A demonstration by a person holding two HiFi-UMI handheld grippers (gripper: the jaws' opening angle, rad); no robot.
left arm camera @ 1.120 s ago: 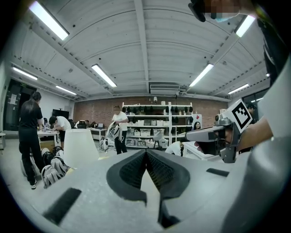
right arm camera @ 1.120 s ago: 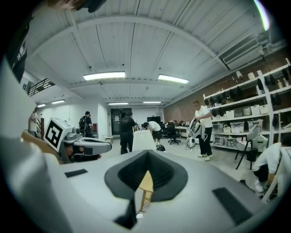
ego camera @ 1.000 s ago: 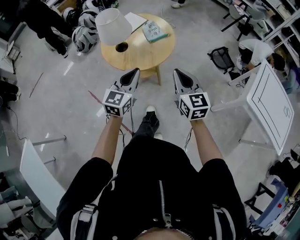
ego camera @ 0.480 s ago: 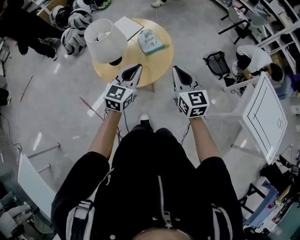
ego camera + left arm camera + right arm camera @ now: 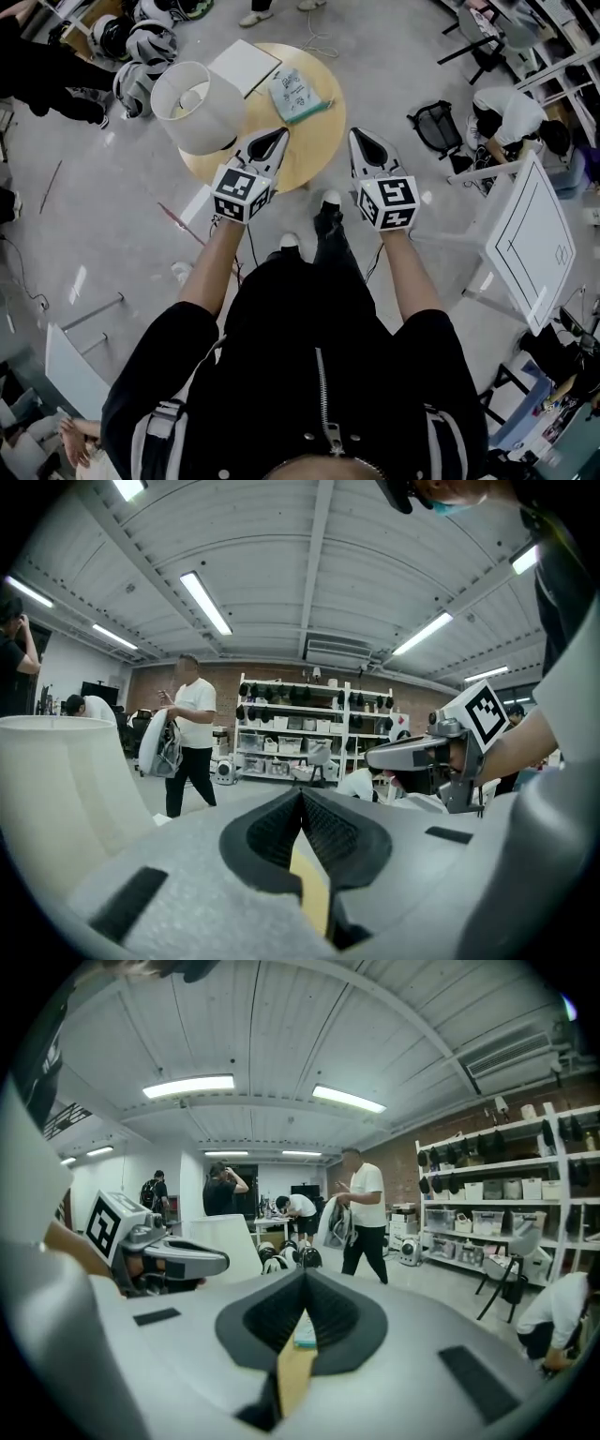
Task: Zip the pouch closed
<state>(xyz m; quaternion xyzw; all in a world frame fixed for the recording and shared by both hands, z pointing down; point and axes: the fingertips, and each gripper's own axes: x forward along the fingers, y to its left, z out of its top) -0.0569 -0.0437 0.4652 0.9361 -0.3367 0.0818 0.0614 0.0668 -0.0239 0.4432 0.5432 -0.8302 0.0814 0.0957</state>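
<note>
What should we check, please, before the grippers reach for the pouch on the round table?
1. Target in sight: ok. The pale teal patterned pouch lies flat on the round wooden table.
2. The left gripper is empty: ok. Its jaws are together and must open before gripping.
3. The right gripper is empty: ok. Its jaws are together too.
4. Grippers at the pouch: not ok. Both are short of it, over the table's near edge.
5. The white lampshade is clear of the left gripper's path: cannot tell. It stands close beside that gripper.
6. How far the pouch is already closed: cannot tell, it is too small in the head view.
</note>
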